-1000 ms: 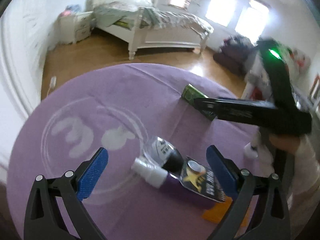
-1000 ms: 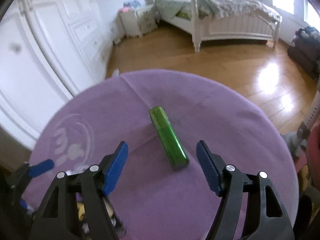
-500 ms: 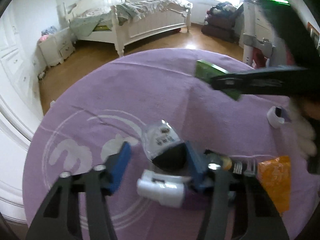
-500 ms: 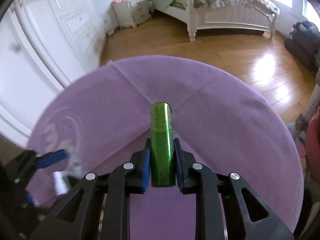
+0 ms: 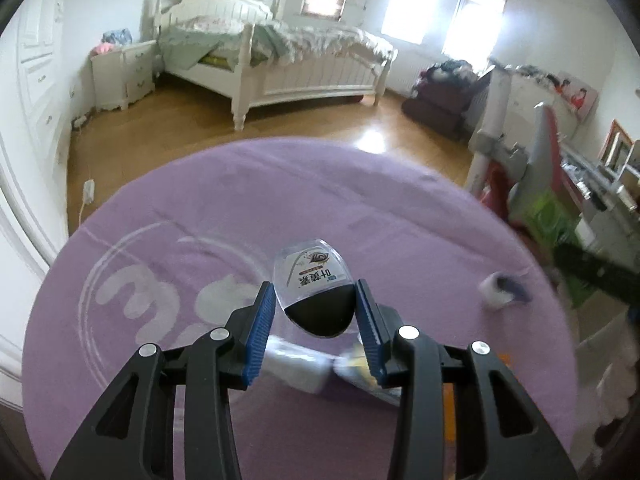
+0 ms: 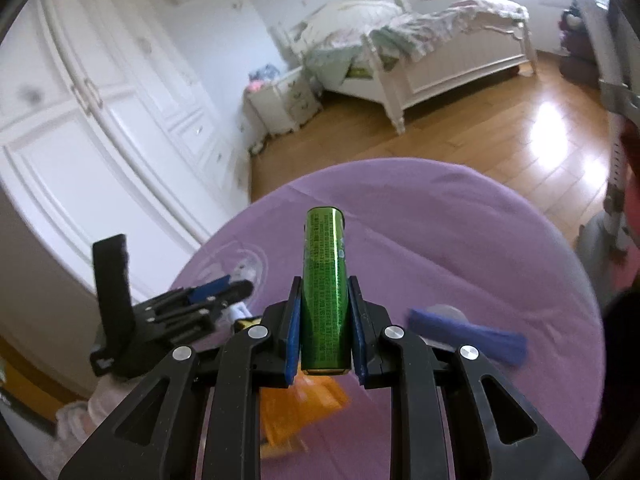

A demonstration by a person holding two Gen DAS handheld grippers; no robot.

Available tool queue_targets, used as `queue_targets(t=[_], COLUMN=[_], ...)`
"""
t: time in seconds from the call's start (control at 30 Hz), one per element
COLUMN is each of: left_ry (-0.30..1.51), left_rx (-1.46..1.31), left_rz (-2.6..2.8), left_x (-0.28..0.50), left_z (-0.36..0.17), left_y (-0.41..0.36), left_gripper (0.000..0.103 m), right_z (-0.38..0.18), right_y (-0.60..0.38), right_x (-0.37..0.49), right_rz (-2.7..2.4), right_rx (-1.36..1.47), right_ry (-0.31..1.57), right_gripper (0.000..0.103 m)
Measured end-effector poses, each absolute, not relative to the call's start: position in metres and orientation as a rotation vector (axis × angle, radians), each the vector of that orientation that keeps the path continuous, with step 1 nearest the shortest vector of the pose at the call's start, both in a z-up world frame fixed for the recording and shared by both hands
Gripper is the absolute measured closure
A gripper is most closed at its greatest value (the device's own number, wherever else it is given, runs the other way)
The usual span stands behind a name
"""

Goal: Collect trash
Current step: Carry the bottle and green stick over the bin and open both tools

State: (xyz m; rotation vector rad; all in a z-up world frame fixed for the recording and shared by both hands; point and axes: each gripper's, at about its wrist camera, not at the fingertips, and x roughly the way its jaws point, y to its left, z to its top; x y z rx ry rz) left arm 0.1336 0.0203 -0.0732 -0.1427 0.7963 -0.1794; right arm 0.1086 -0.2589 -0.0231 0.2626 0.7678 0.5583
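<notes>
My left gripper (image 5: 314,308) is shut on a clear plastic cup with a black base and Chinese label (image 5: 314,284), held above the round purple table (image 5: 200,208). My right gripper (image 6: 324,312) is shut on a shiny green box (image 6: 323,280), lifted over the table (image 6: 460,232). A white bottle (image 5: 296,364) and a yellow-printed packet (image 5: 356,364) lie blurred under the left gripper. A white and purple scrap (image 5: 502,290) lies at the right; it shows as a blue blur in the right wrist view (image 6: 468,332). An orange wrapper (image 6: 296,404) lies below the right gripper. The left gripper appears in the right wrist view (image 6: 216,292).
The table has a white swirl print (image 5: 132,280). Behind stand a white bed (image 5: 280,64), a nightstand (image 5: 120,72), white wardrobes (image 6: 100,120) and wooden floor (image 5: 180,136). A cluttered red and grey stand (image 5: 520,176) is at the table's right edge.
My left gripper shut on the cup and lifted it. My right gripper shut on the green box and lifted and swung it toward the near side of the table.
</notes>
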Motion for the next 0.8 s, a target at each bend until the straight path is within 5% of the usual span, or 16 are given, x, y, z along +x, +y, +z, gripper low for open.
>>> queue_targets(t=[0.37,0.8], left_ry=[0.665,0.689], left_rx=[-0.132,-0.103], left_rz=[-0.388,-0.657], left_x=[0.123,0.128], left_z=[-0.009,-0.012], left_y=[-0.098,-0.254], left_gripper=[0.063,0.063], right_z=[-0.018,-0.036], right_y=[-0.38,-0.53], right_x=[0.057,0.018], right_rz=[0.35,0.097], right_rx=[0.353,0.474], right_ry=[0.651,0.571], right_gripper=[0.082,0.082])
